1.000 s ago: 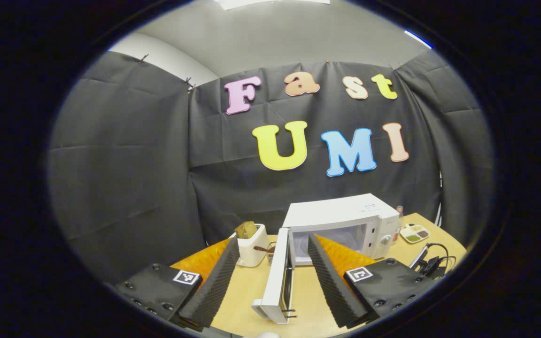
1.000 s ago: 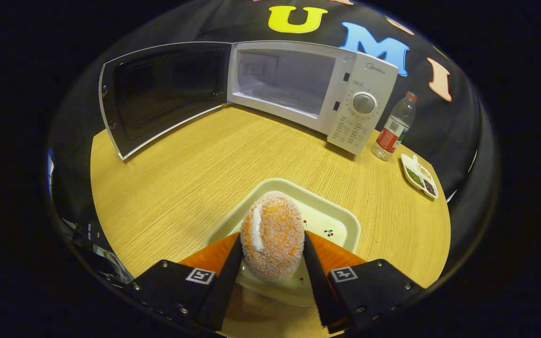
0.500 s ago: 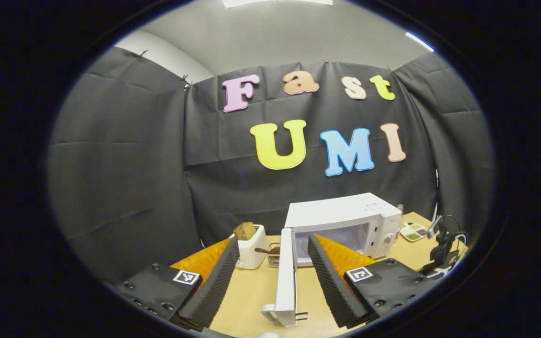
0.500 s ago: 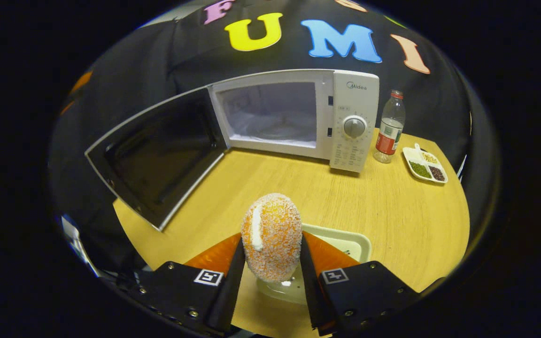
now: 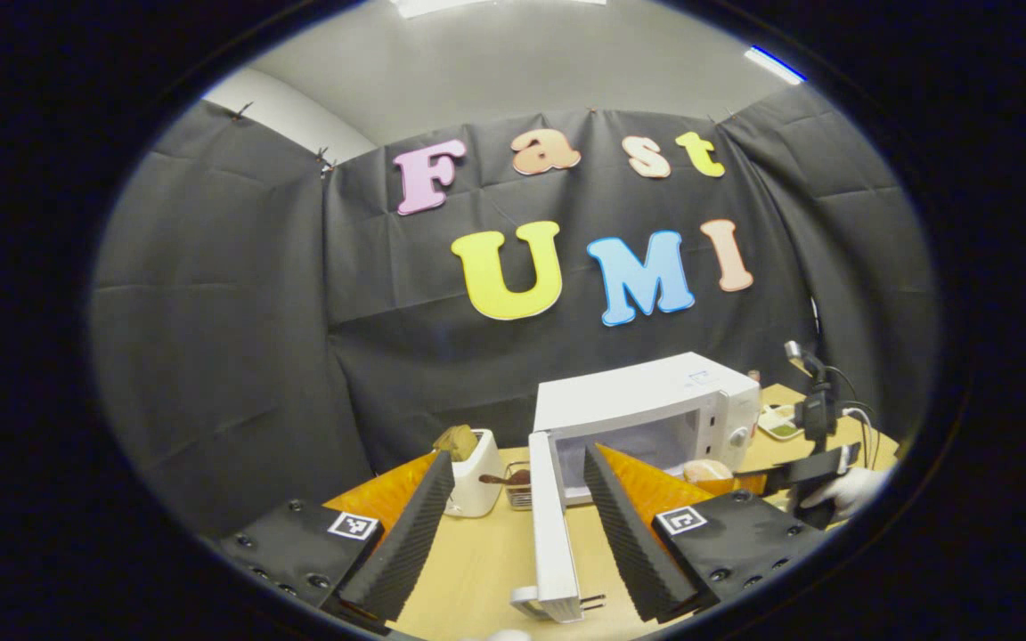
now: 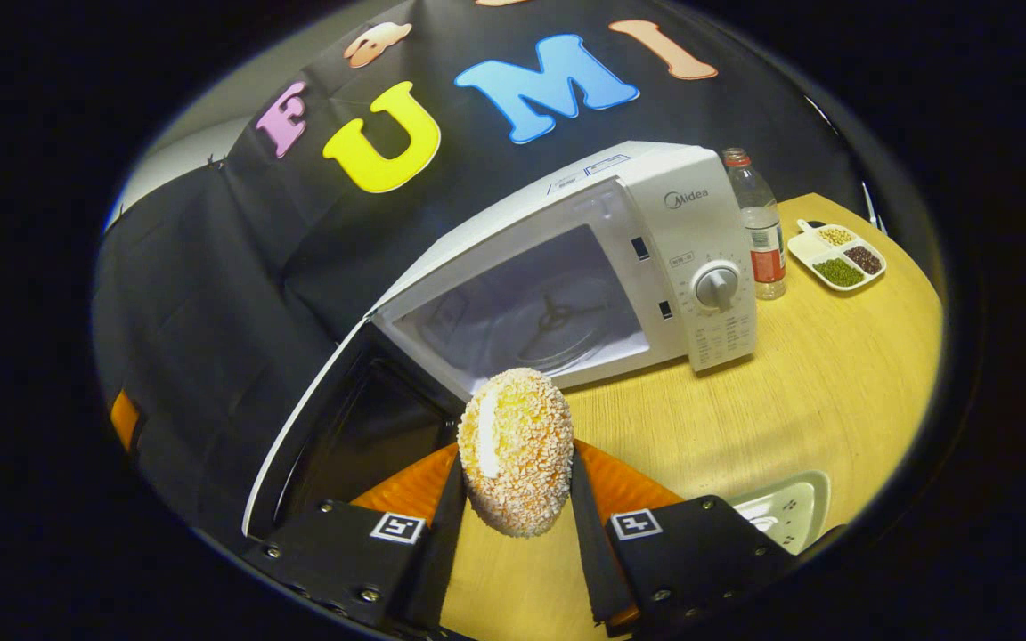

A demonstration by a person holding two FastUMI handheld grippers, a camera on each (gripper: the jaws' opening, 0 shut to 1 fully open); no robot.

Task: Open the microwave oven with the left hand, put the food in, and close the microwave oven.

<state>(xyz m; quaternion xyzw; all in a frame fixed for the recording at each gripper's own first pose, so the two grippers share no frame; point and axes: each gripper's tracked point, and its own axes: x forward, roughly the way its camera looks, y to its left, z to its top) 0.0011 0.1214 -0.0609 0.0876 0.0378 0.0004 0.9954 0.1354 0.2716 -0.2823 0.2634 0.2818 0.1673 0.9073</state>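
Note:
The white microwave (image 6: 709, 223) stands on the wooden table with its door (image 6: 362, 436) swung wide to the left; its cavity and glass turntable (image 6: 553, 320) are bare. My right gripper (image 6: 516, 463) is shut on an oval crumb-coated bread roll (image 6: 516, 445), held in the air just in front of the cavity. In the left gripper view the microwave (image 5: 647, 405) is ahead, and the door's edge (image 5: 553, 525) stands between the spread fingers of my open left gripper (image 5: 516, 456), neither finger pressing on it. Farther right, the other gripper (image 5: 802, 470) carries the roll (image 5: 707, 469).
A water bottle (image 6: 761, 236) and a small divided dish (image 6: 838, 258) stand right of the microwave. The cream tray (image 6: 785, 507) lies near the table's front. A white toaster (image 5: 473, 481) and a small container (image 5: 517, 485) sit left of the door.
My right gripper has lifted the roll off the cream tray and carried it up to the microwave's opening. The left gripper has barely shifted beside the door.

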